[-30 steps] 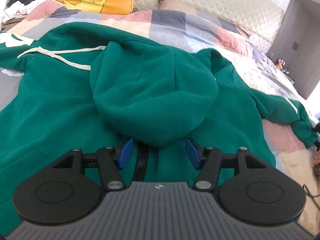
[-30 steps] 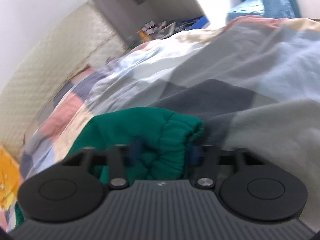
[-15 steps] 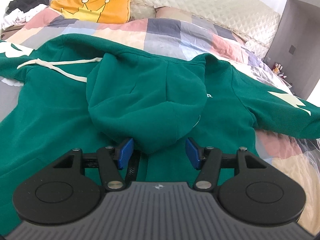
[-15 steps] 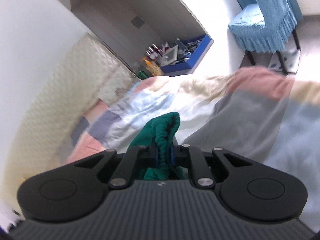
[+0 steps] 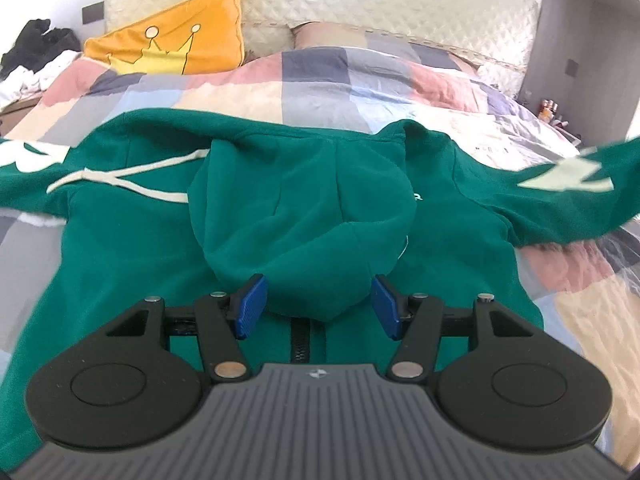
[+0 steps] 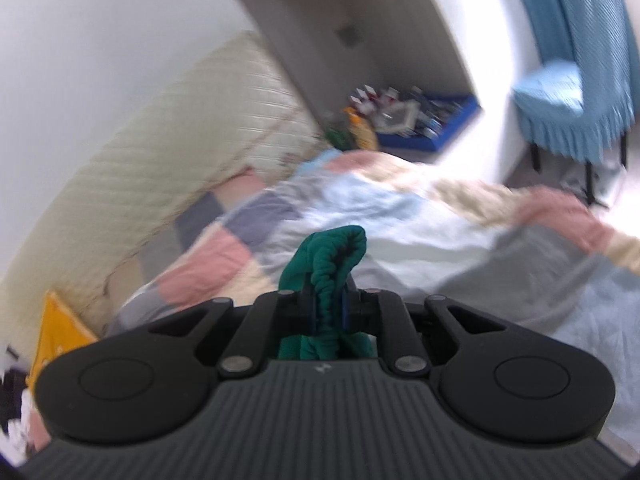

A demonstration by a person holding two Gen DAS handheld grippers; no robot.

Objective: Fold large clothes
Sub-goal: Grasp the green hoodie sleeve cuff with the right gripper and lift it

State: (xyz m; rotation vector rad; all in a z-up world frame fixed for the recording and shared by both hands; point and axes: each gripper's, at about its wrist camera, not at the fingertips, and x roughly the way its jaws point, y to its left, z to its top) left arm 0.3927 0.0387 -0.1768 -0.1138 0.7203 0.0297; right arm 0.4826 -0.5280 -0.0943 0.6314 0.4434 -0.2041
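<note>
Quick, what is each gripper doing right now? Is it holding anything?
Left gripper: open, holding nothing; the hood lies beyond its jaws.
Right gripper: shut on the green cuff.

Left tool [image 5: 316, 306]: blue pads [image 5: 250, 306] set well apart, nothing pressed between them, pointing downward over the hood [image 5: 304, 216] of a green hoodie. Right tool [image 6: 327, 312]: pads drawn nearly together, clamped on the hoodie's ribbed sleeve cuff [image 6: 334, 264], held above the bed.

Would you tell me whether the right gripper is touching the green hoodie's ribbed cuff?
Touching: the right wrist view shows the right gripper clamped on the ribbed cuff.
</note>
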